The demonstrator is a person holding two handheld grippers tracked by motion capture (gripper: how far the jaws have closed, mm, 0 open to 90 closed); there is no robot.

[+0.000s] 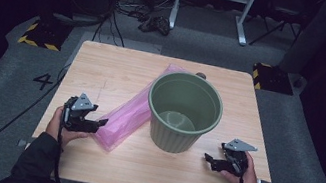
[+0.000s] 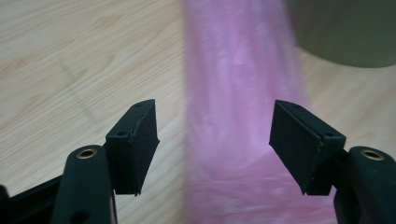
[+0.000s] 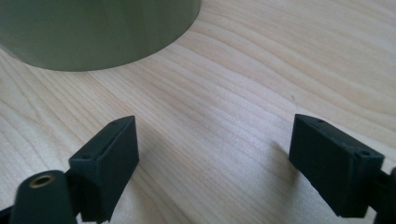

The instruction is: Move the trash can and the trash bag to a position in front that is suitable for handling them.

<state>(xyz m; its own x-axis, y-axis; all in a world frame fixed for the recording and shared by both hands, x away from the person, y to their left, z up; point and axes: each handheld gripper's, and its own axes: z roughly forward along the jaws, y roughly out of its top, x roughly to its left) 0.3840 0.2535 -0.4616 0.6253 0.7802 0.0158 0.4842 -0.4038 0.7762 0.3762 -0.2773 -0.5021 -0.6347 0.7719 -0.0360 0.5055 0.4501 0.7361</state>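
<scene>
We work at a light wooden table (image 1: pixel 104 66), and the biggest thing on it is a green ribbed bin (image 1: pixel 183 113), standing upright near the middle and empty inside. Leaning along its left side, and running from the far edge of the table toward the near left, lies a folded pink plastic bag (image 1: pixel 122 117), flat on the wood and touching the bin's wall partway along.

The step in hand, as we judge it, is picking up that bag so that it can line the bin. Our left gripper (image 1: pixel 98 124) sits at the bag's near end, and in the left gripper view its jaws stand wide apart with the bag (image 2: pixel 238 116) running between them, so they are released and grasp nothing yet. To do this well we want the lower jaw to slide under the thin film rather than push it along the table, so we come in low and flat, close slowly, and take only the top layer if we can, since that helps open the mouth later.

Our right gripper (image 1: pixel 208 159) rests near the bin's right foot, jaws also spread over bare wood with nothing between them. We keep it close to the bin (image 3: pixel 93 32), ready to steady the bin or catch the bag's opposite edge.
</scene>
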